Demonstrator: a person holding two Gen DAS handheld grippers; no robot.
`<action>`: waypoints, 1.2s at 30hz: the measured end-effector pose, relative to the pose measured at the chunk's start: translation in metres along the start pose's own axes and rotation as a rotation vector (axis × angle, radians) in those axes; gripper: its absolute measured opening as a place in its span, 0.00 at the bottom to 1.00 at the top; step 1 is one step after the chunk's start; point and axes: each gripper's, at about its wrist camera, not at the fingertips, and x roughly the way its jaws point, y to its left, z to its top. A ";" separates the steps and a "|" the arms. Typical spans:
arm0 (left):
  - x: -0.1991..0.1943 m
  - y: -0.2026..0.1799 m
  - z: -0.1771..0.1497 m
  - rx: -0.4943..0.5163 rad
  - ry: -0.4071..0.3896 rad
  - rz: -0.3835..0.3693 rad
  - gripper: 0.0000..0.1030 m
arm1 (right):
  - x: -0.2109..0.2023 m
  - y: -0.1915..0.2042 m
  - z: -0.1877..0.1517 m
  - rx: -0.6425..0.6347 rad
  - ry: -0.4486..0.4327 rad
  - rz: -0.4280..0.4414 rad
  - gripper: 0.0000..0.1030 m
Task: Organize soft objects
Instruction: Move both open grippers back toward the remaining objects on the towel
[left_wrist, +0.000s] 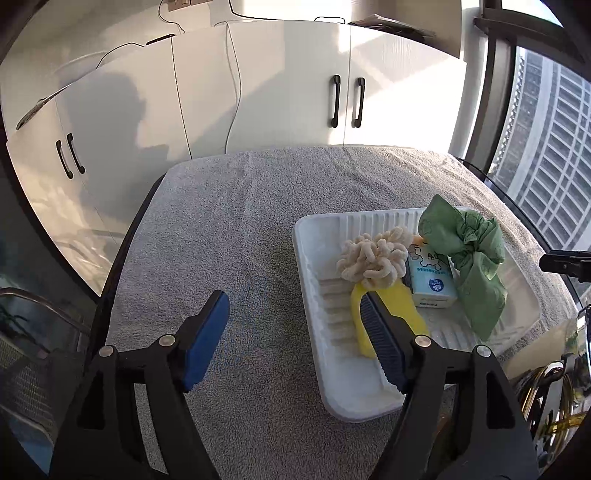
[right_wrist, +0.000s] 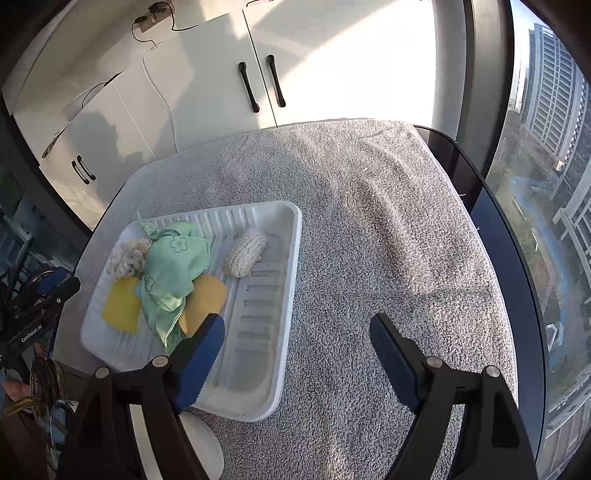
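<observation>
My left tool (left_wrist: 299, 334) hangs above the counter (left_wrist: 229, 236), which is covered by a grey towel, with its two blue-padded fingers spread wide and nothing between them. Its left finger (left_wrist: 205, 339) is over bare towel; its right finger sits in front of the near left part of a white ribbed tray (left_wrist: 317, 236). Inside the tray, from left to right in the left wrist view, lie a cream chenille bundle (left_wrist: 373, 258) resting on a yellow sponge (left_wrist: 399, 314), then a small pale blue tissue pack (left_wrist: 432, 278) standing just beside them, then a green cloth (left_wrist: 469, 254) knotted into a bow and leaning against the pack.

In the right wrist view, the same tray sits to the left, and the left tool shows as a black frame at the far left edge. The green cloth drapes over the yellow pieces there, and a cream knitted pad (right_wrist: 245, 256) lies apart from the pile, toward the tray's far right corner. My right tool (right_wrist: 297, 354) is also spread wide and holds nothing; its left finger overlaps the tray's near edge, its right finger is over bare towel. White cabinets (right_wrist: 221, 92) stand behind the counter, and a window (right_wrist: 546, 184) runs along the right.
</observation>
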 end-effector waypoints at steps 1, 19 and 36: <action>-0.003 0.003 -0.004 -0.005 -0.003 0.009 0.70 | -0.001 -0.007 -0.004 0.015 0.007 0.003 0.81; -0.054 0.016 -0.100 -0.015 0.046 0.081 0.82 | -0.050 -0.075 -0.109 0.114 0.021 -0.200 0.91; -0.100 0.007 -0.170 -0.041 0.108 0.089 0.82 | -0.092 -0.062 -0.186 0.100 0.039 -0.184 0.91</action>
